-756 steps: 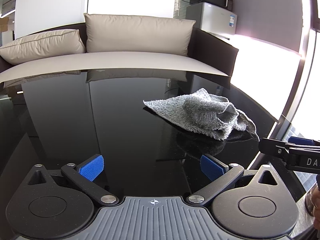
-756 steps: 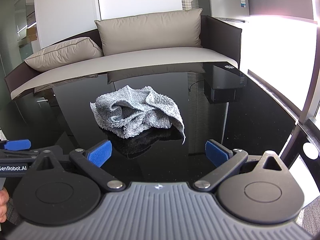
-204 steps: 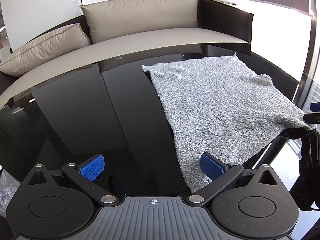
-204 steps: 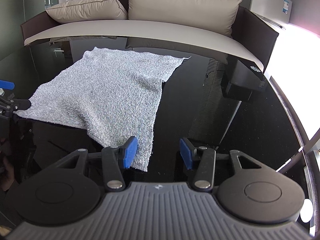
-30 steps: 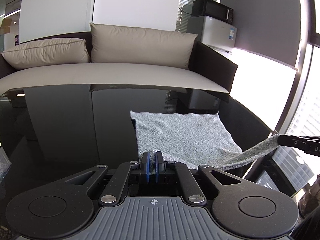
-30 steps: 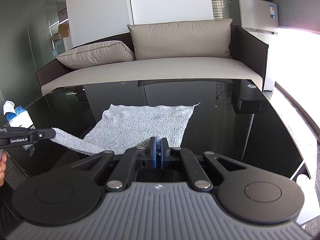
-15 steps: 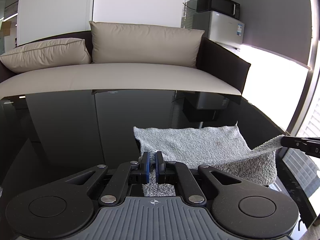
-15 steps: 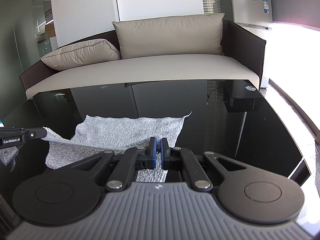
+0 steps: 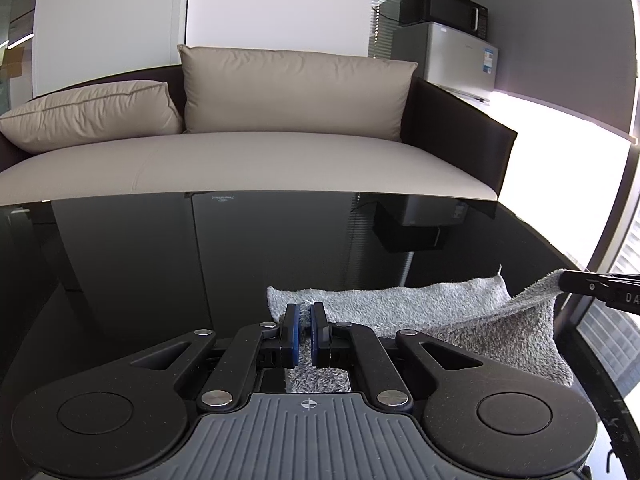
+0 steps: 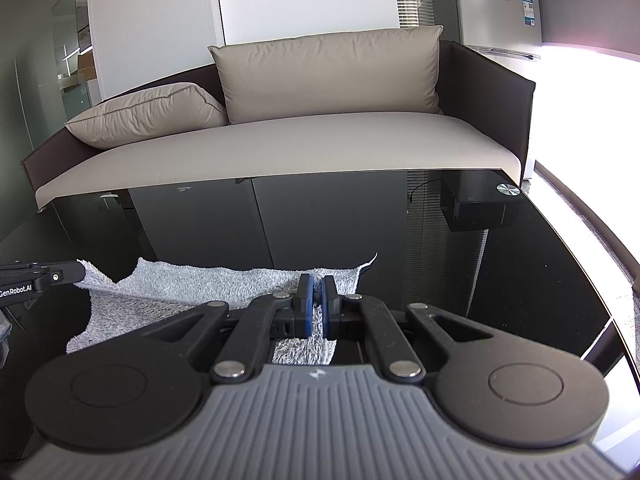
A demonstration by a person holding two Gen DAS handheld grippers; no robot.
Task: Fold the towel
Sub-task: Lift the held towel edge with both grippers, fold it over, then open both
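Towel: the grey terry towel [image 9: 420, 308] lay partly on the black glass table [image 9: 160, 264], its near edge lifted off the surface and carried over the flat part by both grippers.
Left gripper: the left gripper [image 9: 305, 334] had its blue pads [image 9: 295, 334] pinched on one corner of the towel, cloth showing between and under them.
Right gripper: the right gripper [image 10: 317, 312] was likewise clamped on the other near corner (a strip of cloth hung below its tips).
Cross views: each gripper showed at the edge of the other's camera, nipping a raised towel corner.
Writing: "GenRobot.AI" read in white on the left gripper's side in the right wrist view; only "DA" was visible on the right gripper in the left wrist view.
Background: a sofa [image 9: 256, 160] with two beige cushions stood behind the table; a microwave [image 9: 444, 10] sat on a small silver fridge [image 9: 452, 56] whose blue-and-white label was too small to read.
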